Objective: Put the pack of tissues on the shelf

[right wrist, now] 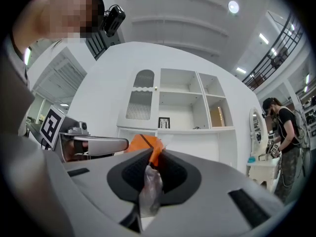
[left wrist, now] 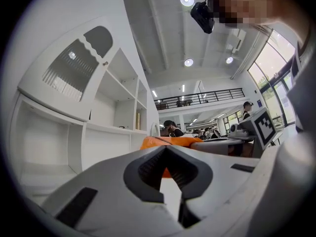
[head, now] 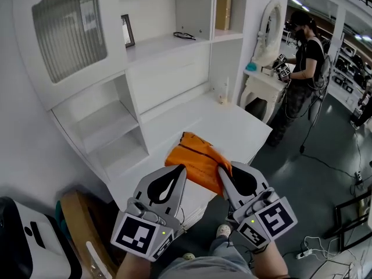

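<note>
White shelf unit [head: 168, 45], one, several open shelves; white table [head: 232, 127] built in below.

One person [head: 302, 68] stands well off to the right at a dresser.

Pack of tissues [head: 197, 156]: one, orange, lying on the table near its front edge, not on a shelf. Long axis runs roughly front to back, far end toward the shelf unit.

Two grippers at the pack's near end. Right gripper [head: 221, 170]: jaws clamped on a fold of the clear wrapper. Left gripper [head: 181, 168]: jaws closed tip to tip at the near left corner; grip on wrapper unclear.

One picture frame [head: 128, 31], one pair of glasses [head: 184, 36] on an upper shelf.
</note>
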